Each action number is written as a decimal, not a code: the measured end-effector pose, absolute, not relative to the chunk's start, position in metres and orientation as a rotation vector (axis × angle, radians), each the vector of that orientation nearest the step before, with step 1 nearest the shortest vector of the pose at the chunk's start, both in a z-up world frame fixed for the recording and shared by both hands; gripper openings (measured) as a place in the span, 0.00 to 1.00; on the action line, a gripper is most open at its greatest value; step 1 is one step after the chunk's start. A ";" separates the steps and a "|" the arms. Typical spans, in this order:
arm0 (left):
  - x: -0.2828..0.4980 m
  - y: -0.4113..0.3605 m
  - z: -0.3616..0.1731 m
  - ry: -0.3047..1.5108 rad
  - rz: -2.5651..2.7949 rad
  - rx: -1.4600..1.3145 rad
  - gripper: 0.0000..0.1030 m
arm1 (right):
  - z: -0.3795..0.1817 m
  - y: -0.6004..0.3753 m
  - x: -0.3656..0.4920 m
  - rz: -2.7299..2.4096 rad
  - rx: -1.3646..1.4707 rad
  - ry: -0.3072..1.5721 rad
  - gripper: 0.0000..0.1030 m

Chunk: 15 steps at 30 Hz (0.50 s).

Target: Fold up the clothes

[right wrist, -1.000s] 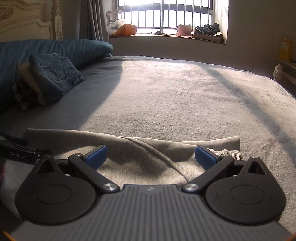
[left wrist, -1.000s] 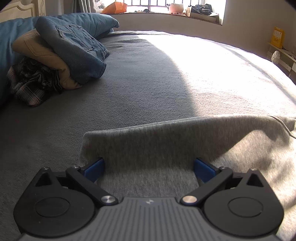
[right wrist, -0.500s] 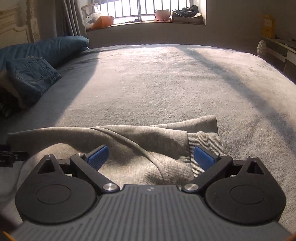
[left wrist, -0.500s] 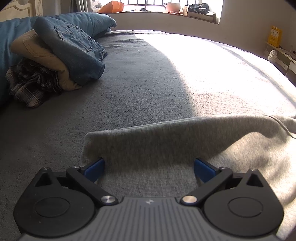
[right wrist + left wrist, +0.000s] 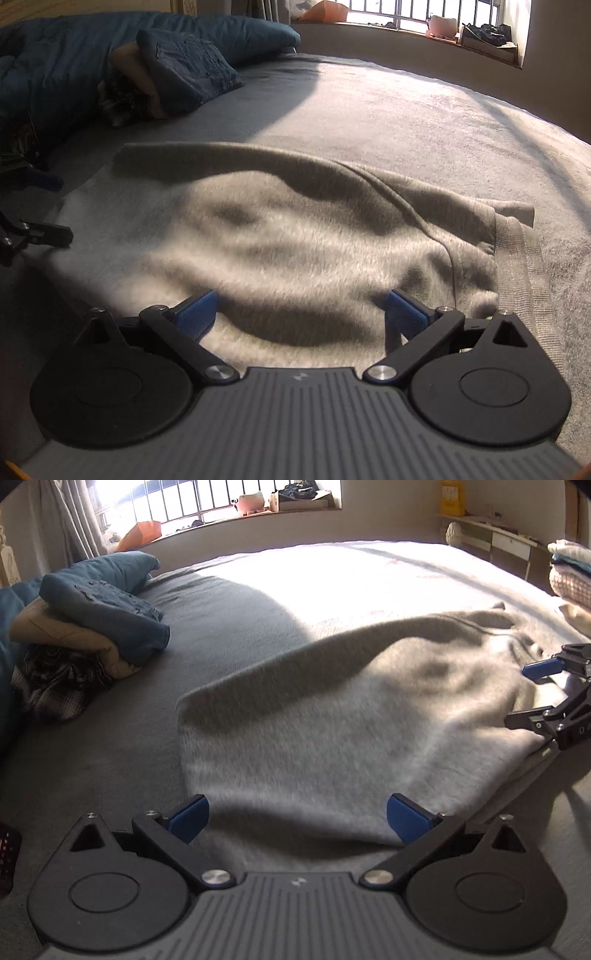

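Now: Grey Sweatshirt Spread on the Bed, Both Grippers Apart

Right now I see a grey sweatshirt [image 5: 332, 709] lying on the bed [image 5: 229, 620], its fleecy knit rumpled into soft ridges and shallow hollows. From my left wrist camera, the garment fills the view from 6 o'clock out toward 2 o'clock, with a rounded folded edge along its far side. My left gripper [image 5: 297, 818] has its blue-padded fingers spread wide, and the near hem of the fabric lies between them; I cannot tell whether the pads touch the cloth. At 3 o'clock in that view my right gripper [image 5: 550, 690] shows as black linkage and one blue pad over the sweatshirt's far end.

From my right wrist camera, the right gripper [image 5: 301, 308] is likewise parted, fingers wide, with the fuzzy cloth bunched between them. A ribbed band [image 5: 524, 273] runs along the garment's edge at 3 o'clock, and a raised seam curves across the fabric toward it. The bed cover is a flat, short-napped grey textile, half in hard sunlight and half in shade.

At 10 o'clock in both views sits a pile of clothes: folded blue denim jeans [image 5: 110, 616] on top of a tan garment [image 5: 70, 635], with a crumpled plaid fabric [image 5: 55, 686] underneath. A dark blue quilted duvet [image 5: 74, 59] lies behind them. At 2 o'clock in the left view, a stack of pale folded textiles [image 5: 570, 576] is partly cut off by the frame.
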<state>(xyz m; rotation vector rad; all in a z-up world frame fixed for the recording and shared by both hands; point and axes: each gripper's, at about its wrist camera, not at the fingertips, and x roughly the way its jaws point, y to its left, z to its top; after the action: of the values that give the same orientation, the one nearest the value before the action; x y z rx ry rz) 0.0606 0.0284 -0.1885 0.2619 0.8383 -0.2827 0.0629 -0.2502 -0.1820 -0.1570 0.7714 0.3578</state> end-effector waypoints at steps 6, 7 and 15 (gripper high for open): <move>0.067 0.053 -0.195 0.876 -0.214 0.163 1.00 | -0.165 -0.260 0.050 0.334 -0.188 0.701 0.93; 0.068 0.055 -0.195 0.875 -0.206 0.167 1.00 | -0.162 -0.264 0.047 0.321 -0.202 0.693 0.93; 0.064 0.056 -0.196 0.857 -0.192 0.182 1.00 | -0.173 -0.295 0.021 0.208 -0.386 0.749 0.93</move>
<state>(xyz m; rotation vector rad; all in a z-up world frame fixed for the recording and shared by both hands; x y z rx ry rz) 0.0644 0.0561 -0.1963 0.1820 0.8575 -0.1921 0.0212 -0.2947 -0.1729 -0.3859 0.7490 0.2076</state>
